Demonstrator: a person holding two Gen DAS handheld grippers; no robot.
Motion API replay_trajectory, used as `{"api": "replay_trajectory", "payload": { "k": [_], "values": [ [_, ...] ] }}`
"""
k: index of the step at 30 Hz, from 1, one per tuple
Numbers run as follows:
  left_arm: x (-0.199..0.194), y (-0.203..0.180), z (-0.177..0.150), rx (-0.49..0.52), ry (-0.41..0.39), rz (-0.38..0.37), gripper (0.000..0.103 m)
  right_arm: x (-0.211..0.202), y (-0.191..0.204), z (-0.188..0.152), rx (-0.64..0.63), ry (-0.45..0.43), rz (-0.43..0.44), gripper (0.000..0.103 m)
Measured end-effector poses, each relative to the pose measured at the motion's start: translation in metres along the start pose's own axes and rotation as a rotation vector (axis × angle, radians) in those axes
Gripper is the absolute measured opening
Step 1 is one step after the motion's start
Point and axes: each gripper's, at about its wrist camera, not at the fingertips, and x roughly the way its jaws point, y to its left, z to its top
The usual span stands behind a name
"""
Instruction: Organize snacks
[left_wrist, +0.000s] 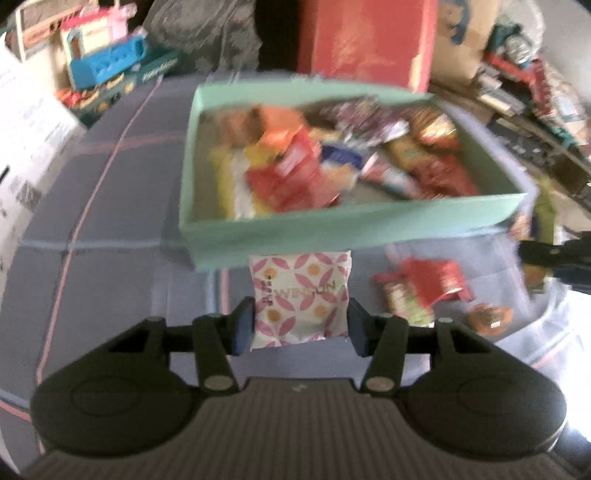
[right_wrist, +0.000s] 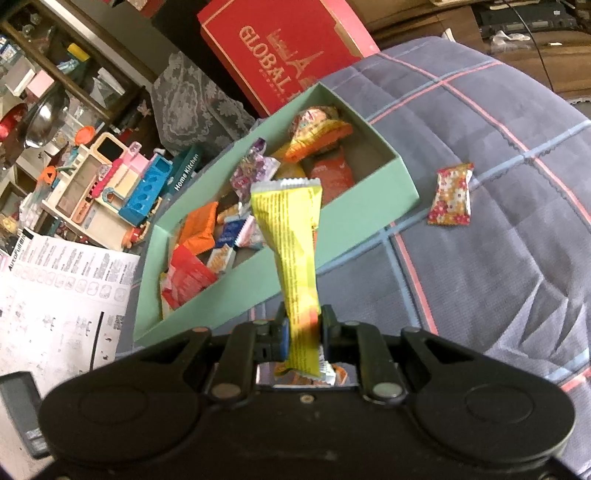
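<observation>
A mint green box (left_wrist: 347, 221) holding several snack packets stands on a blue checked cloth; it also shows in the right wrist view (right_wrist: 354, 206). My left gripper (left_wrist: 301, 325) is shut on a white packet with a pink petal pattern (left_wrist: 301, 295), just in front of the box's near wall. My right gripper (right_wrist: 303, 328) is shut on a long yellow snack bar (right_wrist: 291, 236), held upright near the box's long side.
Loose snacks lie on the cloth: a red packet (left_wrist: 432, 280) and an orange round one (left_wrist: 489, 319) to the right of the box, and a floral packet (right_wrist: 452, 194). A red carton (right_wrist: 280, 48), toy kitchen (right_wrist: 122, 184) and printed sheet (right_wrist: 55, 295) lie beyond the cloth.
</observation>
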Motion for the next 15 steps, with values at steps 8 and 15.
{"api": "replay_trajectory", "payload": {
  "k": [8, 15],
  "values": [
    [-0.012, -0.032, 0.056, 0.065, -0.12, -0.045, 0.051, -0.014, 0.013, 0.047, -0.061, -0.11, -0.009, 0.016],
    [0.03, -0.056, 0.108, 0.04, -0.094, -0.068, 0.051, 0.001, 0.023, 0.105, -0.15, -0.142, -0.077, 0.016]
  ]
}}
